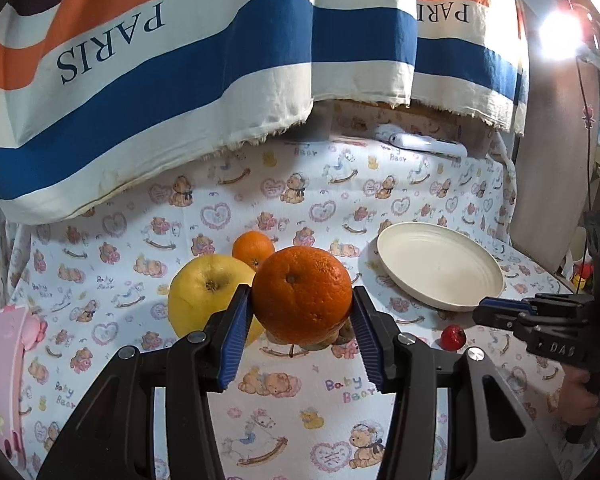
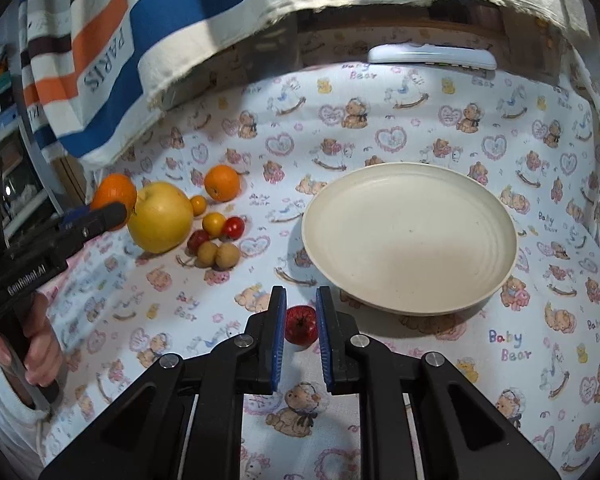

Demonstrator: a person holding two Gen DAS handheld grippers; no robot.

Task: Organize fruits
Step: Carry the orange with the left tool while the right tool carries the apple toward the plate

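Glaring lamp (image 1: 560,36) upper right, fisheye-bent edges, sharp

Large orange (image 1: 302,294) aloft beside yellow apple (image 1: 206,294), plate (image 1: 440,266) bare.

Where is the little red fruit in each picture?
Left wrist view: the little red fruit lies low on the right, on the cloth just under the right gripper.
Right wrist view: it sits low in the middle, between the open jaws.
Shared landmark: the cream plate, just beyond the fruit in both views.
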